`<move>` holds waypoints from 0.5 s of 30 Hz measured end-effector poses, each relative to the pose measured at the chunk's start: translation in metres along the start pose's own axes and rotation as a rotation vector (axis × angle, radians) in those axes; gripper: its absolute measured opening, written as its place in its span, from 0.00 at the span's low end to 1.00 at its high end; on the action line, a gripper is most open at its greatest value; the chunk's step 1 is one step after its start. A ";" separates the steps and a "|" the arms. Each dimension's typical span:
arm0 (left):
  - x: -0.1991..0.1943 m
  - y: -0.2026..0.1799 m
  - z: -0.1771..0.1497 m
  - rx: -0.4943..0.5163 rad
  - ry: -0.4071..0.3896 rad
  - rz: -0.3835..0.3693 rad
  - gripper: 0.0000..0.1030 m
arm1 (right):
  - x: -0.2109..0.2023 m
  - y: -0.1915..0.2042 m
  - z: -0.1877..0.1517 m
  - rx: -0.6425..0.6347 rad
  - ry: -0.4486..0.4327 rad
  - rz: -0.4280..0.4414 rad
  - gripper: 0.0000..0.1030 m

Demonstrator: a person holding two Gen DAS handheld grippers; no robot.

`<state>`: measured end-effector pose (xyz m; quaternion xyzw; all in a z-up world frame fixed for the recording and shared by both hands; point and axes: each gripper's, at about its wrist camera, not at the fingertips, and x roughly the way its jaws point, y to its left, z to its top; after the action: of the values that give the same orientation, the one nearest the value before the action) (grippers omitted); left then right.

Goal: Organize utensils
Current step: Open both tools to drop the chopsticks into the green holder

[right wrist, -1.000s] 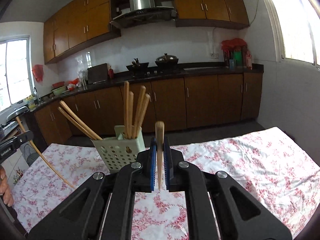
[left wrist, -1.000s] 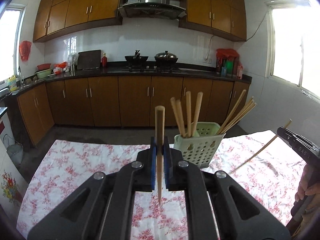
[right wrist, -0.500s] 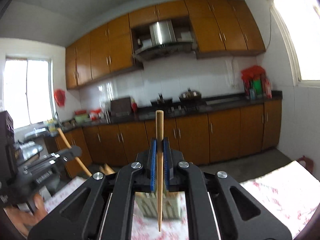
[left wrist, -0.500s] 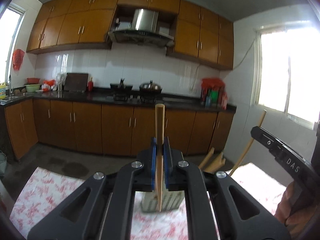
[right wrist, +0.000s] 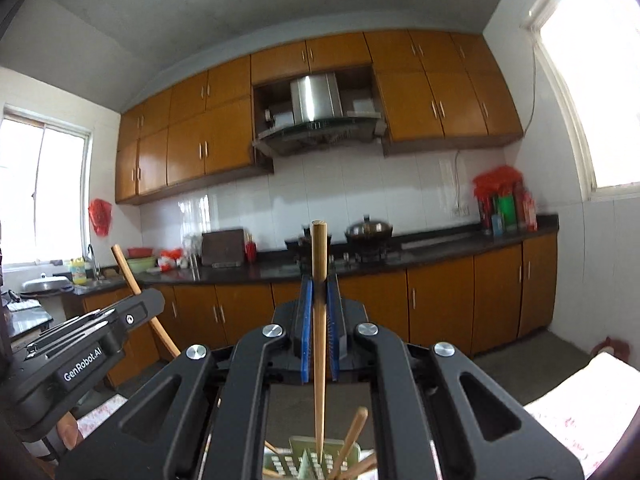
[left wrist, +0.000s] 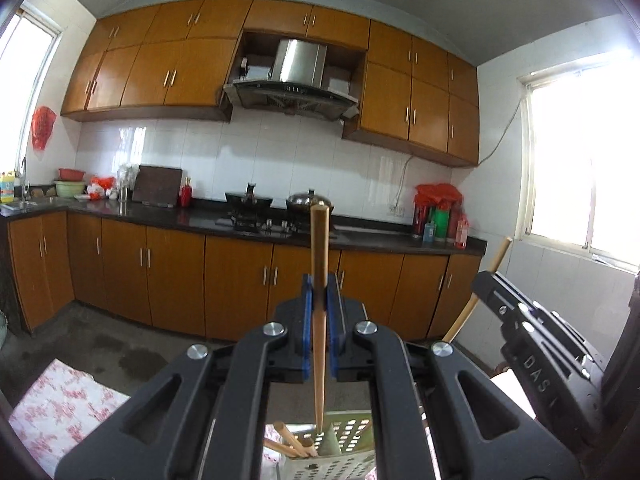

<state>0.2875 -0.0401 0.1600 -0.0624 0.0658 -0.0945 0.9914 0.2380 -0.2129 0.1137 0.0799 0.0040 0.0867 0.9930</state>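
Observation:
My left gripper (left wrist: 319, 292) is shut on a wooden chopstick (left wrist: 319, 320) held upright, its thin tip just above the pale green perforated holder (left wrist: 340, 452), which shows low between my fingers with other chopsticks (left wrist: 290, 440) in it. My right gripper (right wrist: 319, 294) is shut on another wooden chopstick (right wrist: 319, 340), its tip over the same holder (right wrist: 316, 462), which has several chopsticks (right wrist: 352, 436) leaning in it. The right gripper (left wrist: 536, 336) shows at the right of the left wrist view; the left gripper (right wrist: 80, 344) shows at the left of the right wrist view.
The floral tablecloth (left wrist: 60, 408) covers the table below; its right part shows in the right wrist view (right wrist: 580, 412). Beyond lie brown kitchen cabinets (left wrist: 180, 272), a dark counter with a stove and pots (left wrist: 280, 208), and windows on both sides.
Both grippers have risen and closed in over the holder. The holder has dropped to the bottom of both views, and each chopstick tip now hangs over its opening.

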 end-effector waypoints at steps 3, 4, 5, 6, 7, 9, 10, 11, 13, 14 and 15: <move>0.010 0.006 -0.015 -0.003 0.030 0.002 0.08 | 0.001 -0.004 -0.007 0.015 0.036 -0.003 0.08; 0.011 0.008 -0.018 -0.005 0.037 0.000 0.08 | 0.000 -0.004 -0.006 0.019 0.043 -0.001 0.08; 0.013 0.010 -0.021 -0.008 0.042 -0.001 0.08 | -0.001 -0.005 -0.006 0.025 0.050 0.001 0.08; 0.014 0.012 -0.024 -0.011 0.048 0.000 0.08 | -0.002 -0.007 -0.006 0.028 0.055 0.002 0.08; 0.015 0.013 -0.026 -0.012 0.053 0.003 0.08 | -0.002 -0.007 -0.005 0.027 0.059 0.004 0.08; 0.013 0.017 -0.027 -0.018 0.055 0.008 0.09 | -0.003 -0.008 -0.003 0.019 0.071 0.006 0.10; 0.012 0.019 -0.027 -0.021 0.057 0.008 0.13 | -0.007 -0.008 -0.001 0.015 0.076 0.009 0.17; 0.011 0.020 -0.026 -0.026 0.059 0.008 0.14 | -0.009 -0.007 0.000 0.013 0.077 0.008 0.21; 0.004 0.022 -0.024 -0.032 0.055 0.010 0.28 | -0.018 -0.006 0.004 0.010 0.065 0.004 0.37; -0.001 0.024 -0.022 -0.034 0.051 0.014 0.32 | -0.024 -0.006 0.007 0.006 0.058 0.002 0.38; -0.009 0.025 -0.020 -0.035 0.042 0.021 0.40 | -0.031 -0.006 0.010 0.002 0.053 0.000 0.40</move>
<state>0.2807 -0.0159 0.1382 -0.0771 0.0892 -0.0840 0.9895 0.2091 -0.2254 0.1228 0.0788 0.0302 0.0889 0.9925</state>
